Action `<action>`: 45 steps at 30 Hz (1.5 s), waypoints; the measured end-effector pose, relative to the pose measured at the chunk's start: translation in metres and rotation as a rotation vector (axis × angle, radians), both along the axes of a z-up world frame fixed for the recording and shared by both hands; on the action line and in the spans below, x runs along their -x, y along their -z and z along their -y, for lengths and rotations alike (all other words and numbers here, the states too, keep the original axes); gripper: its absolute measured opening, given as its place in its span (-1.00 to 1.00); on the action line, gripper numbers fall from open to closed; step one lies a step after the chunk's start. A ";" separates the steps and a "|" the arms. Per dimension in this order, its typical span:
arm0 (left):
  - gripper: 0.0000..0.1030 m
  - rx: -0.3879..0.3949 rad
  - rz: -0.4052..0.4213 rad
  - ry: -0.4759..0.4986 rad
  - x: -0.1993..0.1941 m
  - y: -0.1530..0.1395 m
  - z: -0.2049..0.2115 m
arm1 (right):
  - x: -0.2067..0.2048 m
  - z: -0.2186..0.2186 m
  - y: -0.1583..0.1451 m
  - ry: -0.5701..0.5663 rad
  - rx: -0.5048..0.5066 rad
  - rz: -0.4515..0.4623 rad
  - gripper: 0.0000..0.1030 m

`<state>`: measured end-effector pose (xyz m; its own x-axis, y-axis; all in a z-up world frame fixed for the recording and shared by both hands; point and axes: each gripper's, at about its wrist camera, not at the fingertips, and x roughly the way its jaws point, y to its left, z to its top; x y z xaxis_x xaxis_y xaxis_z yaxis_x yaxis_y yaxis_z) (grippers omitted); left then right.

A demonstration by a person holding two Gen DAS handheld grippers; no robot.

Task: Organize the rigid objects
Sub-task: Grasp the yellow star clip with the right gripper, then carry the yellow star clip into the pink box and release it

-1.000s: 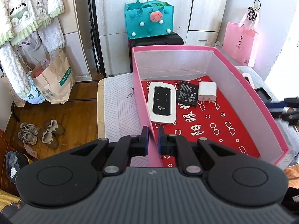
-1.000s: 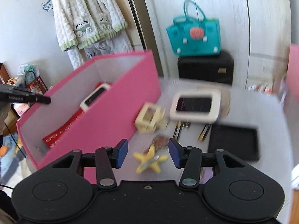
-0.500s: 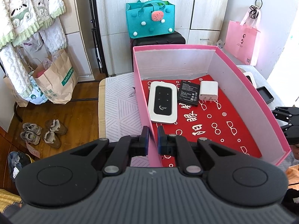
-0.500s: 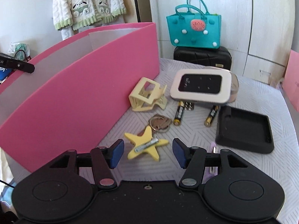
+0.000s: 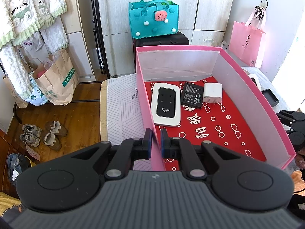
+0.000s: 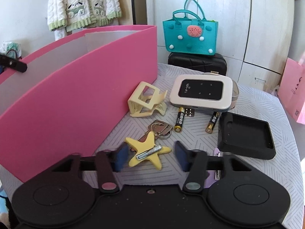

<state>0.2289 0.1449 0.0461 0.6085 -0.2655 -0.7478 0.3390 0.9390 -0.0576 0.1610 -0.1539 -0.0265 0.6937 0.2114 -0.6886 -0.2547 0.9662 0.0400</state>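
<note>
Now the left gripper [image 5: 156, 141] pinches the box [image 5: 255, 99] wall, while the right gripper [image 6: 150, 157], closing around the flat star clip [image 6: 147, 150], might slip off it.

The box [image 5: 253, 87] is pink outside, with pale whitish inner walls and a red floor printed with white glasses and characters. In it lie a white router [image 5: 165, 105] with a black face, a black battery pack [image 5: 192, 95] and a white charger [image 5: 212, 93]. Outside, the star clip [image 6: 147, 150] is yellow with a silver clasp, the claw clip [image 6: 146, 102] cream, the tray [image 6: 246, 135] black, and the tablecloth [image 6: 266, 103] lilac with fine line patterns.
</note>
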 end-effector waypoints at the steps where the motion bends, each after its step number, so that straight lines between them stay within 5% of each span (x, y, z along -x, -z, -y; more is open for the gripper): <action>1: -0.84 0.001 0.001 -0.001 0.000 0.000 0.000 | -0.002 0.003 -0.001 0.003 -0.015 -0.011 -0.02; 7: -0.83 0.009 -0.001 -0.004 0.000 -0.001 0.000 | -0.002 0.010 -0.004 0.013 -0.046 -0.025 -0.08; 8: -0.83 0.008 -0.002 -0.004 0.000 -0.001 0.000 | -0.001 0.011 -0.005 0.014 -0.043 -0.020 -0.34; 16: -0.84 0.007 -0.002 -0.004 0.000 -0.001 -0.001 | 0.006 0.016 -0.027 -0.007 -0.036 0.010 -0.33; 25: -0.84 -0.021 -0.021 0.011 0.000 -0.002 -0.001 | 0.008 0.012 -0.100 -0.074 -0.114 0.123 -0.33; 30: -0.85 -0.070 -0.018 0.026 0.003 -0.004 0.007 | -0.004 -0.015 -0.128 -0.217 -0.161 0.129 -0.33; 34: -0.86 -0.104 -0.022 0.033 0.003 -0.007 0.010 | -0.027 -0.053 -0.127 -0.355 -0.162 0.048 -0.33; 45: -0.87 -0.186 -0.012 0.045 0.011 -0.011 0.022 | -0.093 -0.137 -0.082 -0.494 0.102 -0.103 -0.33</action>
